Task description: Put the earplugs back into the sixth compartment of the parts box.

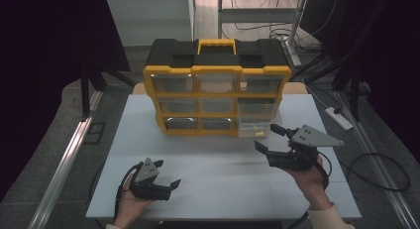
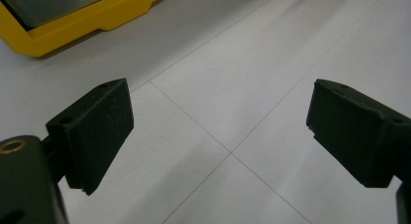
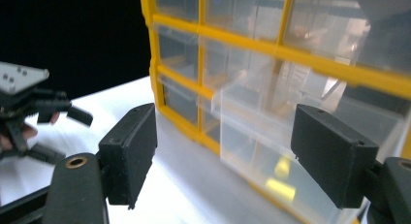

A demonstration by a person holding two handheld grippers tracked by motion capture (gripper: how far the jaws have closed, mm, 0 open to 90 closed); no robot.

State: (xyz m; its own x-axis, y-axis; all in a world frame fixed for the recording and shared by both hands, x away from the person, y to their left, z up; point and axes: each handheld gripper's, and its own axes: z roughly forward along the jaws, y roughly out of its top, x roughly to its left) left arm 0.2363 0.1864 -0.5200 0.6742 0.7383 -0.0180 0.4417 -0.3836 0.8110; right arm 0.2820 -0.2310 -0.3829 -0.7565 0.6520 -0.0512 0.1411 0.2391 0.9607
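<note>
My right fingers point(image 3: 133, 151) stand wide, holding nothing, with the pulled-out clear drawer point(image 3: 271, 151) of the yellow organizer point(image 1: 216, 92) just ahead between them. My left fingers point(image 2: 97, 129) are wide too, over bare white counter point(image 2: 232, 88), the organizer's corner beyond them.

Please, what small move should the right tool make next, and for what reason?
Probably ease the right tool forward toward the clear drawer. That drawer sticks out of the yellow organizer at its bottom right, and the tool's jaws stand open, facing it, not touching it yet. Whether to push or pull is unclear.
</note>
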